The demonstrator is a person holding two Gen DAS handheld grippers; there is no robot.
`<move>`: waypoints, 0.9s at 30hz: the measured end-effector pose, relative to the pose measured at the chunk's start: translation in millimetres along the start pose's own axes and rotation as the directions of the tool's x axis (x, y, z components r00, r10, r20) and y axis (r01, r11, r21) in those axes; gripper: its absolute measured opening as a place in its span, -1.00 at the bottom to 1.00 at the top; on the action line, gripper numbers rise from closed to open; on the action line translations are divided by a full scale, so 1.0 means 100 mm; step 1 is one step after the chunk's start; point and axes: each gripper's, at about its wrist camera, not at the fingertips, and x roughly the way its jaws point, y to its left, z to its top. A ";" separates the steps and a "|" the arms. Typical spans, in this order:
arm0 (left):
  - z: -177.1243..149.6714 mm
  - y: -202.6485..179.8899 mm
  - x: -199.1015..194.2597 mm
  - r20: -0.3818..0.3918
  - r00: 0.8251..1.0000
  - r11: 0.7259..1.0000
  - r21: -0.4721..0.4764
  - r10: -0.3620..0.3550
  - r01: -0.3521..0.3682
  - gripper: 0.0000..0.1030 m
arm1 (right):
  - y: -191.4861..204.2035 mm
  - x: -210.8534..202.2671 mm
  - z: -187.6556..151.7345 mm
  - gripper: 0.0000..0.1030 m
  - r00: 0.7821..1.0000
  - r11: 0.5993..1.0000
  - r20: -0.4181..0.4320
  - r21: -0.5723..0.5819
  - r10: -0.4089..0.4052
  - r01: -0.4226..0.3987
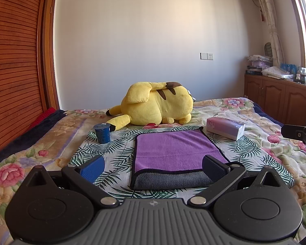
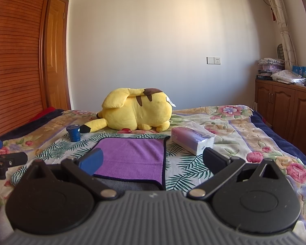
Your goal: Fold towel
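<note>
A purple towel [image 1: 173, 149] with a grey underside and dark trim lies folded on a leaf-print cloth [image 1: 120, 155] on the bed. Its grey folded edge faces me. It also shows in the right wrist view [image 2: 132, 155]. My left gripper [image 1: 153, 170] is open and empty, its fingers wide apart just in front of the towel's near edge. My right gripper [image 2: 153, 162] is open and empty, with the towel's near right corner between its fingers. The left gripper shows at the left edge of the right wrist view [image 2: 6, 159].
A yellow plush toy [image 1: 159, 106] lies behind the towel. A blue cup [image 1: 102, 132] stands at the cloth's far left. A pink tissue pack [image 1: 226, 127] lies at the far right. Wooden cabinets [image 1: 279, 100] stand right of the bed, a wooden wardrobe [image 1: 14, 61] left.
</note>
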 end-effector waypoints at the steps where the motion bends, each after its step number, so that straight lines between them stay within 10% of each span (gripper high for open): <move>1: 0.00 0.00 0.00 0.000 1.000 1.000 0.000 0.000 0.000 0.69 | 0.00 0.00 0.00 1.00 1.000 1.000 0.000 0.000 0.000 0.000; 27: -0.05 0.06 -0.02 -0.009 1.000 1.000 0.004 -0.004 0.004 0.69 | 0.02 0.00 0.00 1.00 1.000 1.000 -0.009 -0.002 0.001 -0.001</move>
